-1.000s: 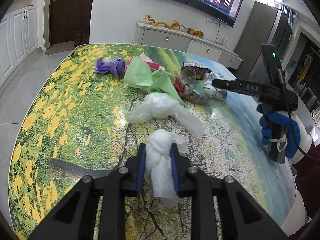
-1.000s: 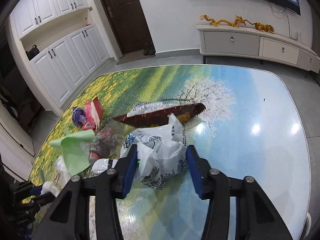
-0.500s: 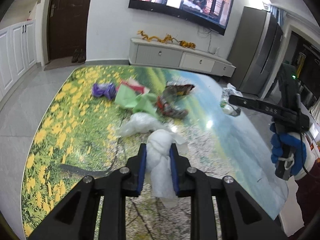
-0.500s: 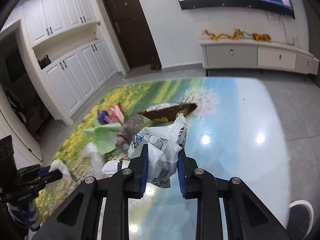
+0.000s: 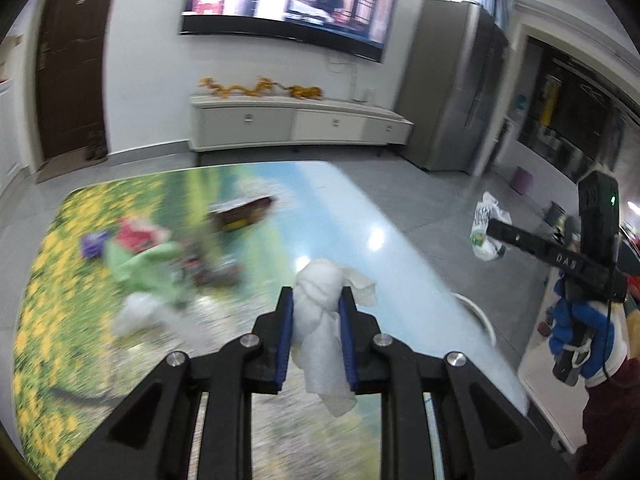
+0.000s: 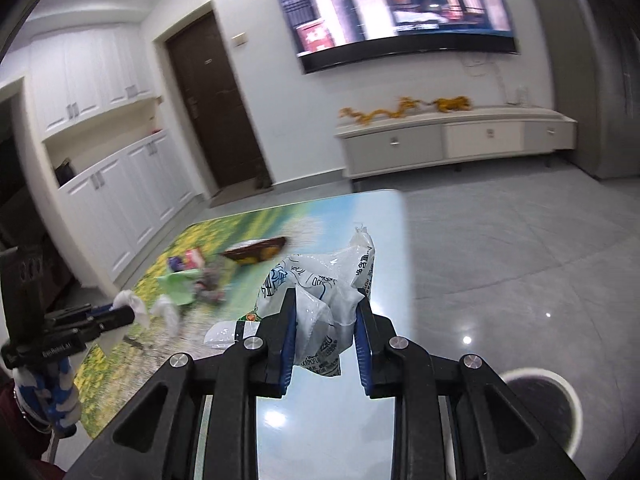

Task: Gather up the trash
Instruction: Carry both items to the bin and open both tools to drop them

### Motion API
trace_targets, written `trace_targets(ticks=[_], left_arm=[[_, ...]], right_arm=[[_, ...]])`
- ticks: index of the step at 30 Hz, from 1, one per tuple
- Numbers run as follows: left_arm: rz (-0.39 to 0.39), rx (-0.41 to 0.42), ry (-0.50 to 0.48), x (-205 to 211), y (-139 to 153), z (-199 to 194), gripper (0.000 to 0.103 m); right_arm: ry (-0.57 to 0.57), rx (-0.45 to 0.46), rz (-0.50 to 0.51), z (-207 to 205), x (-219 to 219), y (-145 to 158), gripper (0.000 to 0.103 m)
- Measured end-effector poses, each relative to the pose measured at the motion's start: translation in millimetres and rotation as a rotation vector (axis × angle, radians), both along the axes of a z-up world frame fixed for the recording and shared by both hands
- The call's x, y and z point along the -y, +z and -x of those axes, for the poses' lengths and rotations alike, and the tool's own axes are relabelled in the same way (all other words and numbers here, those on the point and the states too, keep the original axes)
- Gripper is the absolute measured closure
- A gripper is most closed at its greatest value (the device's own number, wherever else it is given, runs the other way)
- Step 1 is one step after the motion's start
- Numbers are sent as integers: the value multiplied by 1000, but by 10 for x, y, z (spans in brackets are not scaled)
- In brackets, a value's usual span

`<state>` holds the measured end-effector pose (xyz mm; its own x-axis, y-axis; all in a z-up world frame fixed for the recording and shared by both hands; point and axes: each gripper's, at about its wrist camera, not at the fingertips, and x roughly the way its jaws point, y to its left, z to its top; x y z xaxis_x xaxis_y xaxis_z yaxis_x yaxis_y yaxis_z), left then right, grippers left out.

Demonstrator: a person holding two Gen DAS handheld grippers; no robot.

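My left gripper (image 5: 316,300) is shut on a crumpled white tissue (image 5: 320,320), held up over the picture-printed table (image 5: 56,280). My right gripper (image 6: 326,300) is shut on a crinkled clear plastic bag with blue print (image 6: 320,296), lifted near the table's right edge. The right gripper and its bag (image 5: 486,232) also show at the right of the left wrist view, beyond the table edge. A round white trash bin (image 6: 560,412) with a dark inside stands on the floor at the lower right. More litter stays on the table: a green sheet (image 5: 136,260), a purple wad (image 5: 94,242), a dark snack bag (image 5: 244,212).
A clear plastic wad (image 5: 136,312) lies near the green sheet. A low white cabinet (image 5: 296,124) and a wall television (image 5: 288,4) are behind the table. White cupboards (image 6: 120,192) and a dark door (image 6: 216,108) stand left. Grey tiled floor (image 6: 520,248) lies right of the table.
Both grippers rose and swung right, away from the litter pile. The right jaws shut on the plastic bag and carried it off the table toward its right edge. The left still holds the tissue.
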<state>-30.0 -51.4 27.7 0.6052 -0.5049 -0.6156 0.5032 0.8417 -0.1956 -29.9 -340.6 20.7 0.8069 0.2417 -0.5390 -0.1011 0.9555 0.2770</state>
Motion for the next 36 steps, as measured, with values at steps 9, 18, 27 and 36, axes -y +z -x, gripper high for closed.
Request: trace_targets(ticks=[9,18,27,36], left_arm=[[-19,-71,-218,1397,-18,-171,83],[-108,-275,-346,2759,-531,-360,83],[-218,-449,-366,3622,-1076,-429,82],[-226,-590,-353,3846,-1430,-549,58]], right_arm=[[-233,-62,-38,521,1055,-351,77],[-362,-196,-65,708,1695,-956,75],[-401,-333,-110,627,2036,-1582,73],[-408,-408,-121,542,2132,-1881,68]])
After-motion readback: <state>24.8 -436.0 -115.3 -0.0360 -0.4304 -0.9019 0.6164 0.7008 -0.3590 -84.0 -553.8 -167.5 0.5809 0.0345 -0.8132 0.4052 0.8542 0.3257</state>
